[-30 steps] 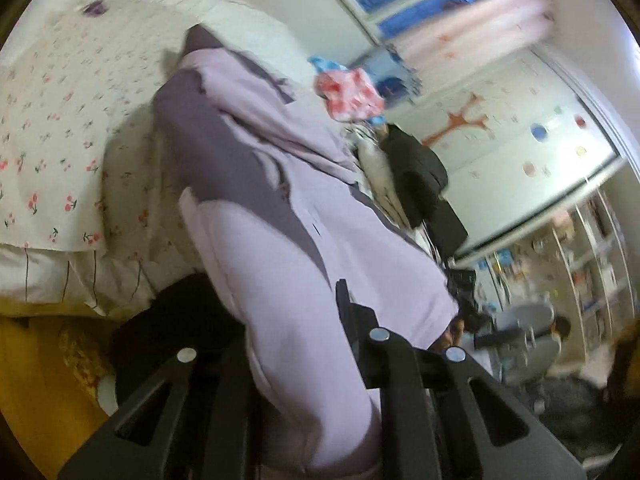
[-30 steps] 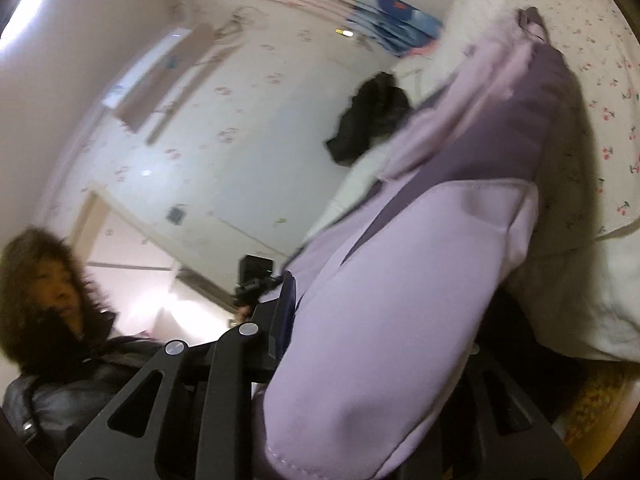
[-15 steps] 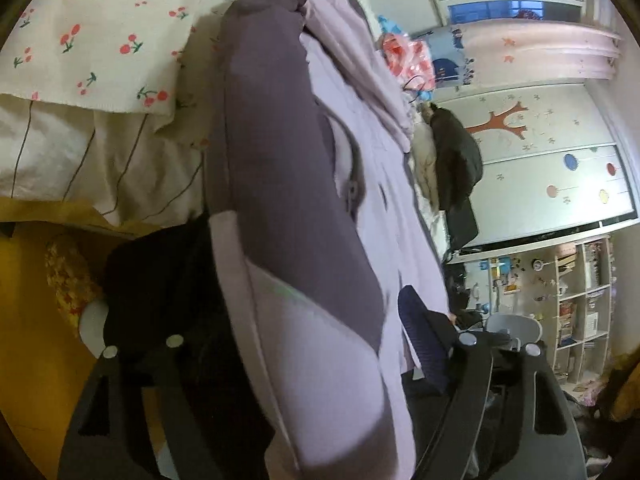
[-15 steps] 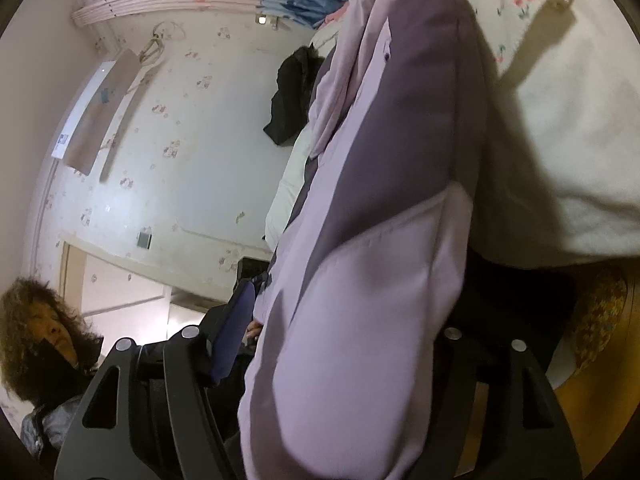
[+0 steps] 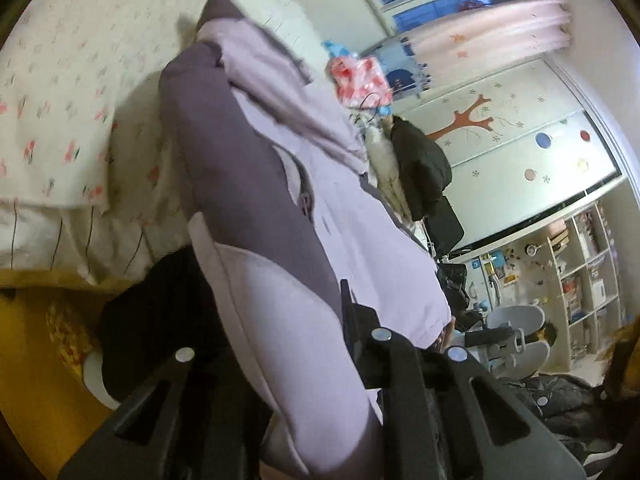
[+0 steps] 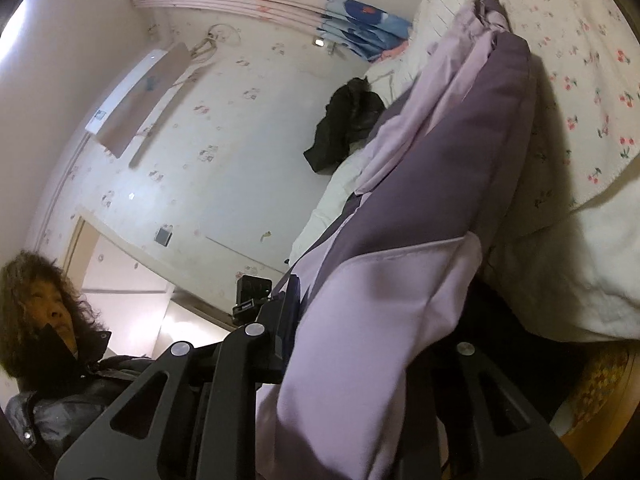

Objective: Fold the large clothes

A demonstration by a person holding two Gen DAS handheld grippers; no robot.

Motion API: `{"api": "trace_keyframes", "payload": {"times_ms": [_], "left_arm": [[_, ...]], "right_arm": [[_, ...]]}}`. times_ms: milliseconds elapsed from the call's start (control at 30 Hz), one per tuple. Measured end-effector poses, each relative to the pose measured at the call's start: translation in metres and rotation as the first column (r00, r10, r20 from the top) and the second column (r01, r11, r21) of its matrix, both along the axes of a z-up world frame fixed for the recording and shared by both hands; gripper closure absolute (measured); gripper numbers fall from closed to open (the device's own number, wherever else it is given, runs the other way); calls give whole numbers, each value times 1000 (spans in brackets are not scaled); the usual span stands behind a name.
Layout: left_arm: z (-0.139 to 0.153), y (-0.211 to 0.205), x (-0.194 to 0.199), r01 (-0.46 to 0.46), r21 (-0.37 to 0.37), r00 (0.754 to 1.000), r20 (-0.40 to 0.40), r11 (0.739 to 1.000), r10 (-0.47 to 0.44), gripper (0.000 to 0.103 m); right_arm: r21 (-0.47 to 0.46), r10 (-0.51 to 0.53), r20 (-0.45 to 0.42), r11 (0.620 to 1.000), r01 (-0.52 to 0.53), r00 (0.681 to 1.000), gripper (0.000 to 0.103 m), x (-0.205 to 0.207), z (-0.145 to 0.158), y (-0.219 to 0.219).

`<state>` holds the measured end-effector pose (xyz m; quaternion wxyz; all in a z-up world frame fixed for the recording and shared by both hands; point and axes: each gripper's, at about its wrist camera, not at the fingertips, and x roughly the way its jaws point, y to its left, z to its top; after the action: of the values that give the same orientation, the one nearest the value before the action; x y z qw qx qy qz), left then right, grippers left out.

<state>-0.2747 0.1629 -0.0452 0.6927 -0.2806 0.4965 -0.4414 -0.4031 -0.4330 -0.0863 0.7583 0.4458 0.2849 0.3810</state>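
Two hand-held grippers (image 5: pixel 280 344) (image 6: pixel 376 352) clamp one jacket (image 5: pixel 280 216).

Cherry-print white bedspread (image 6: pixel 580 92) on bed w/ black jacket (image 6: pixel 346 120) at far end. Pink-red patterned bundle (image 5: pixel 360 80), tree-decal wardrobe door (image 5: pixel 512 128), white cubby shelves (image 5: pixel 588 272). Curly-haired person (image 6: pixel 36 320) nr doorway.

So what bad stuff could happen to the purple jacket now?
1. The purple jacket hangs between the left gripper and right gripper, part of it lying on the flowery bed cover. If either grip loosens, the smooth-looking fabric could slip and drop.
2. The jacket looks bunched near its far end, so folding now might trap creases.
3. A dark garment lies further along the bed; the jacket could land on it.
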Motion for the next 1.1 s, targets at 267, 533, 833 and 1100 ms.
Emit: {"api": "trace_keyframes", "payload": {"times_ms": [267,533,833,1100], "left_arm": [[-12,13,12,-67,-40,996,-64,997,64,86],[60,6,62,-164,-135,984,54,977,172,86],[109,-10,147,-246,-231,955,109,941,277,86],[103,-49,254,-330,-182,935,71,926,347,86]], "right_arm": [[101,-8,54,995,2,999,82,9,2,-18],[162,-86,175,985,57,981,81,63,61,-31],[169,-216,170,968,188,961,81,152,115,-52],[118,-331,22,938,326,943,79,261,117,-76]]}}
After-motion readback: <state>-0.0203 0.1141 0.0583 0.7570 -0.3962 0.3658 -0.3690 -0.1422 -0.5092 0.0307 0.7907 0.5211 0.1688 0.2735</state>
